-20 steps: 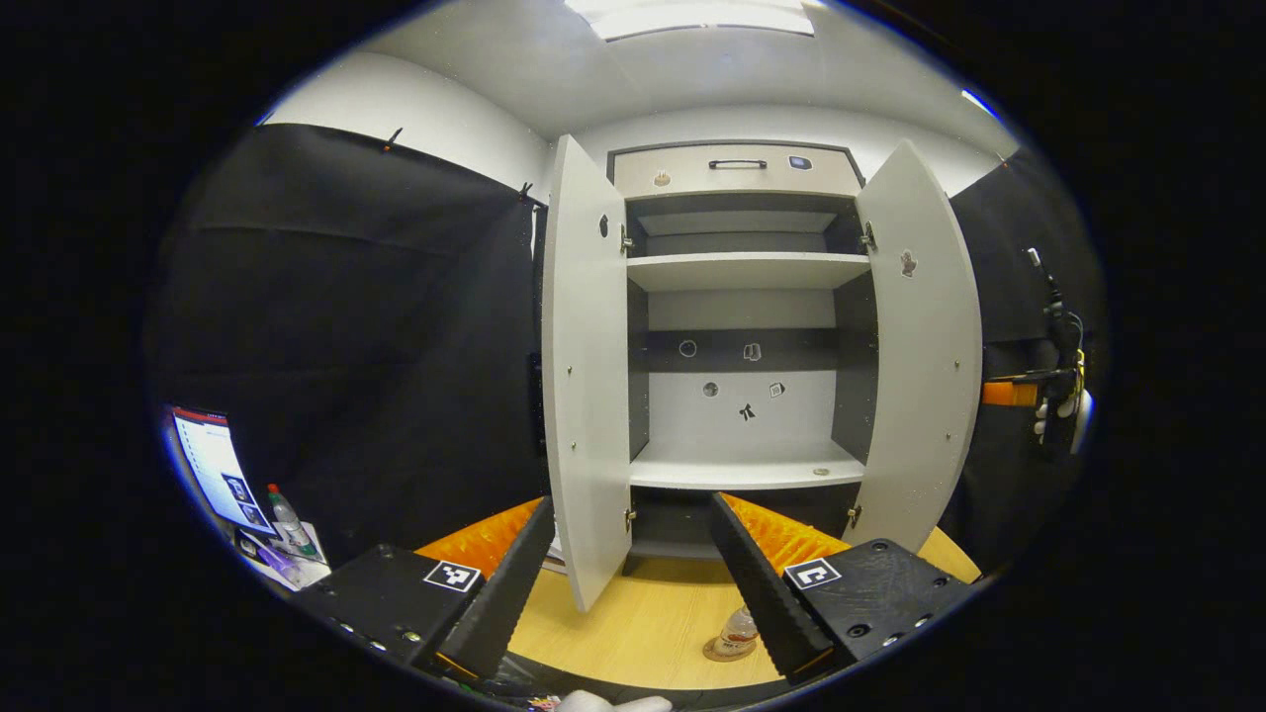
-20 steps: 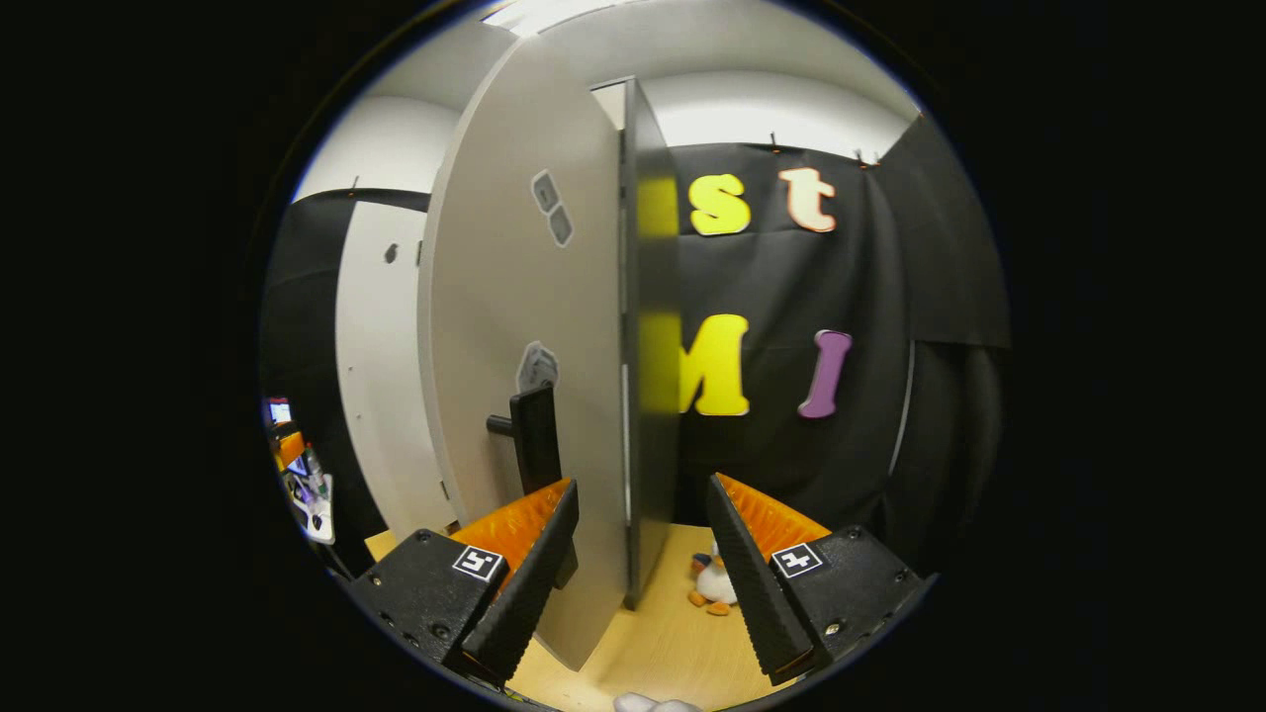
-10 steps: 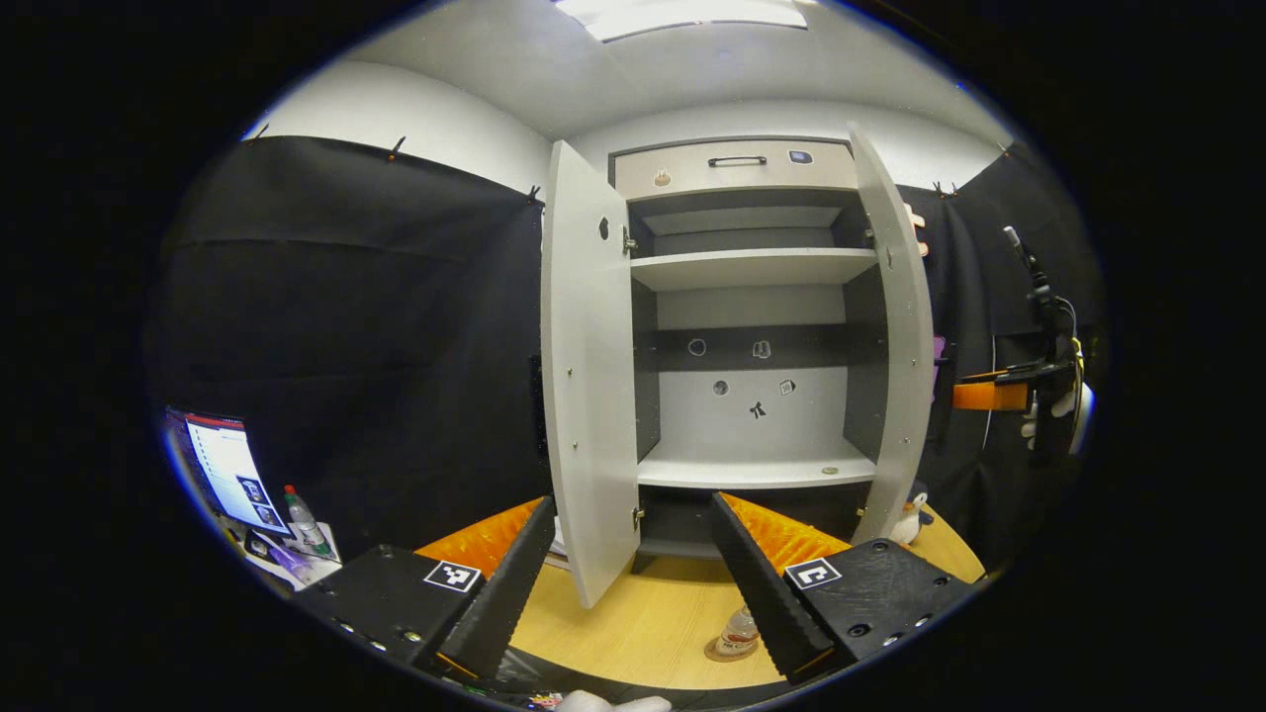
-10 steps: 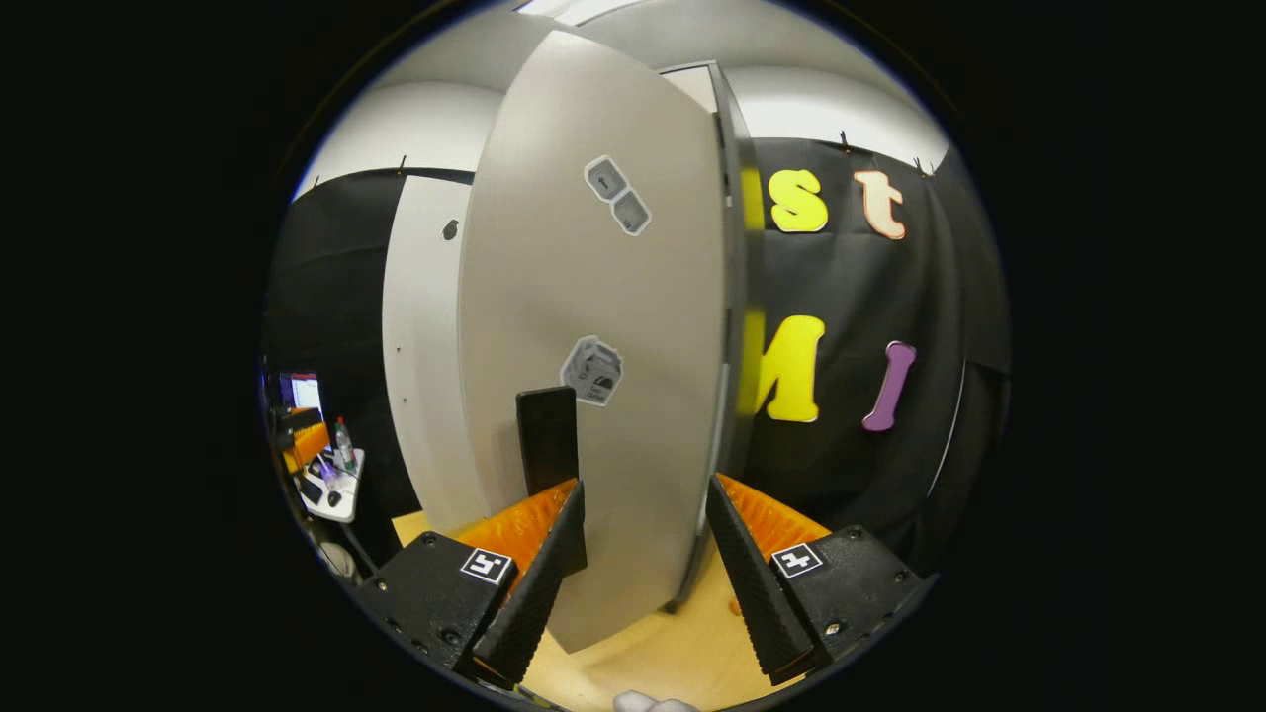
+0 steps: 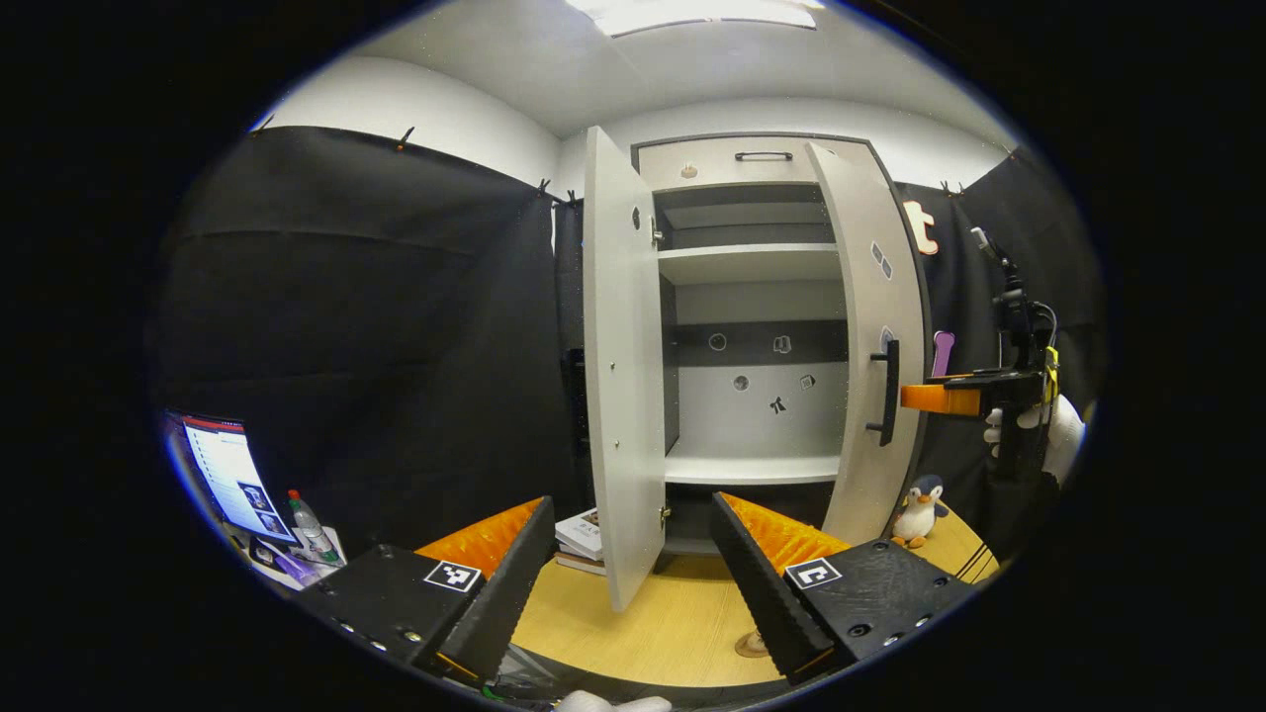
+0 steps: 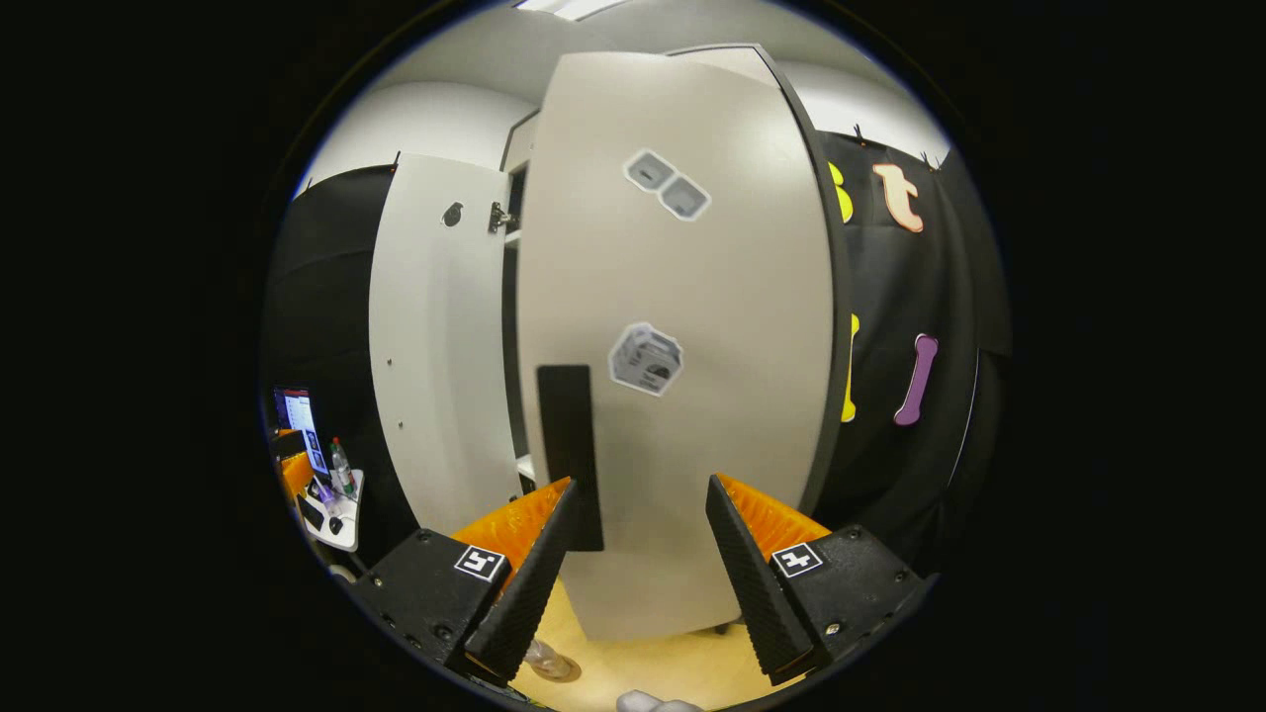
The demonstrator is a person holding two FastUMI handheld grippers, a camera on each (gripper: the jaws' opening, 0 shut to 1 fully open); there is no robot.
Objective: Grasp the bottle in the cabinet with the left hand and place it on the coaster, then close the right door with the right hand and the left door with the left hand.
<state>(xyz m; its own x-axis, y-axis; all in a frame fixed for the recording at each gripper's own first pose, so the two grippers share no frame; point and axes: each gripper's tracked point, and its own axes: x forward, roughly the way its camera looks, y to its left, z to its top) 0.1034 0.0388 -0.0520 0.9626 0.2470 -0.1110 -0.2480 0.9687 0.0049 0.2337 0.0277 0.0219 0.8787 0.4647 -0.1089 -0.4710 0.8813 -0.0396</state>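
Observation:
The white cabinet (image 5: pixel 752 297) stands on the wooden table (image 5: pixel 653 623), its shelves bare. Its left door (image 5: pixel 621 396) stands wide open. Its right door (image 5: pixel 870 346), with a black handle (image 5: pixel 890 391), is swung about halfway shut. My right gripper (image 5: pixel 935 399), held by a gloved hand (image 5: pixel 1063 435), is beside that handle. In the right gripper view the right gripper (image 6: pixel 633 583) is open, right up against the door face (image 6: pixel 692 396), handle (image 6: pixel 569 445) by its left finger. The clear bottle (image 6: pixel 544 658) stands on the coaster (image 5: pixel 749 646). My left gripper (image 5: pixel 633 583) is open and holds nothing.
A penguin toy (image 5: pixel 920 509) sits on the table right of the cabinet. Books (image 5: pixel 584 534) lie behind the left door. Low at the far left are a monitor (image 5: pixel 232 480) and a small bottle (image 5: pixel 312 514).
The right door has swung from wide open to about halfway shut, with my right gripper following its outer face. My left gripper has stayed open above the table.

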